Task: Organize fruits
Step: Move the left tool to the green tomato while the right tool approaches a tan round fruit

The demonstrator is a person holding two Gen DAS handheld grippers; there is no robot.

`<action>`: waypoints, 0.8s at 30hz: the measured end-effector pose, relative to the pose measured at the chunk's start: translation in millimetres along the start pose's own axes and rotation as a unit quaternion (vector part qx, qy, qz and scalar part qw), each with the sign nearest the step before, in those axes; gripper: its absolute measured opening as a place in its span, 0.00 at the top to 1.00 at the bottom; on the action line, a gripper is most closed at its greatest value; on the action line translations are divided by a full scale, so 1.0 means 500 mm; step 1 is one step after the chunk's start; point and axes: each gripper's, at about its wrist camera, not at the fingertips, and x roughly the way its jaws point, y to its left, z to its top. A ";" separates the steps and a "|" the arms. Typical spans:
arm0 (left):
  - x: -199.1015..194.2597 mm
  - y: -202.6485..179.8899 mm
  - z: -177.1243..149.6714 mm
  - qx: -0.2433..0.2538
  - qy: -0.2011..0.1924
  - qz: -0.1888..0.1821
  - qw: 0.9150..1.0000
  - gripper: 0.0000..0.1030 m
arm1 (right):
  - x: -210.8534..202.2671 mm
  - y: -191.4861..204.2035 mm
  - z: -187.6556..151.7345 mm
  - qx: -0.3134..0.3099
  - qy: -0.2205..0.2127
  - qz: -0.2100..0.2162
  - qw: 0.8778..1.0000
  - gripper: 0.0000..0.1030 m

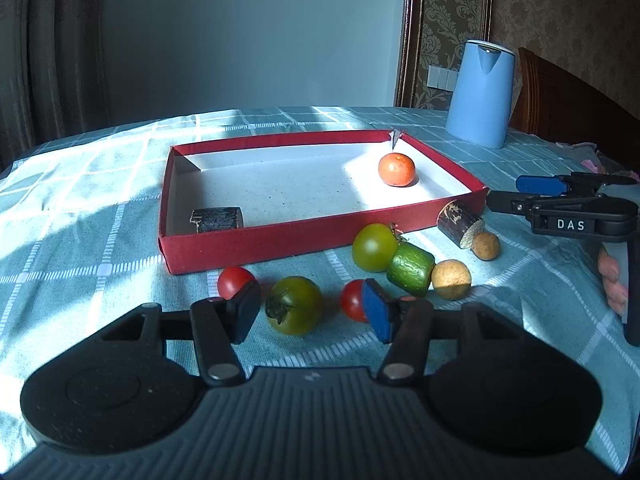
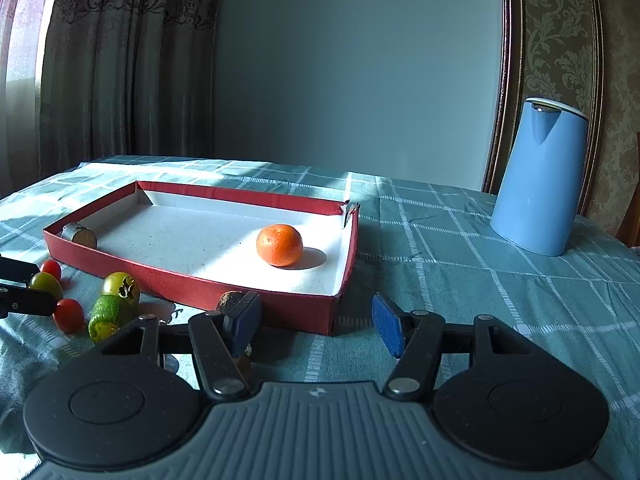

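A red box (image 1: 256, 242) (image 2: 192, 288) holds an orange tangerine (image 1: 396, 169) (image 2: 279, 245) and a dark wood piece (image 1: 218, 219) (image 2: 79, 235). My left gripper (image 1: 312, 312) is open around a dark green tomato (image 1: 295, 305) on the cloth. Red cherry tomatoes (image 1: 234, 280) (image 1: 352, 300) lie beside its fingertips. A yellow-green tomato (image 1: 374, 247) (image 2: 120, 286), a green cucumber chunk (image 1: 411, 269) (image 2: 106, 316), two tan balls (image 1: 451, 279) (image 1: 486, 245) and a wood log (image 1: 458, 222) lie in front of the box. My right gripper (image 2: 316, 322) (image 1: 520, 196) is open and empty by the box's near corner.
A blue kettle (image 1: 480, 94) (image 2: 538, 178) stands at the back right on the checked teal tablecloth (image 2: 480, 280). A wooden chair back (image 1: 568, 100) is behind it. Curtains hang at the left.
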 end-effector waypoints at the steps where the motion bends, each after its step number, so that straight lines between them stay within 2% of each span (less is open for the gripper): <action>1: 0.000 0.010 0.000 -0.010 0.005 -0.010 1.000 0.48 | 0.000 -0.001 0.000 0.000 0.000 0.000 1.000 0.41; 3: -0.006 0.032 -0.007 -0.023 0.014 -0.028 0.999 0.48 | -0.001 -0.002 0.000 0.003 -0.001 0.000 1.000 0.41; 8: -0.015 0.036 -0.021 0.000 0.030 -0.034 0.999 0.51 | -0.001 0.000 0.000 0.001 0.001 0.001 1.000 0.41; 14: 0.004 0.001 -0.014 0.030 0.031 0.007 0.999 0.50 | 0.000 0.000 0.000 0.001 -0.002 -0.001 1.000 0.34; 19: 0.010 0.006 0.005 0.010 0.012 0.014 1.000 0.48 | -0.002 0.000 0.000 0.000 -0.002 0.002 1.000 0.34; 24: 0.016 0.006 0.002 0.011 0.017 -0.003 1.000 0.48 | -0.004 -0.001 0.001 -0.004 -0.006 -0.005 1.000 0.34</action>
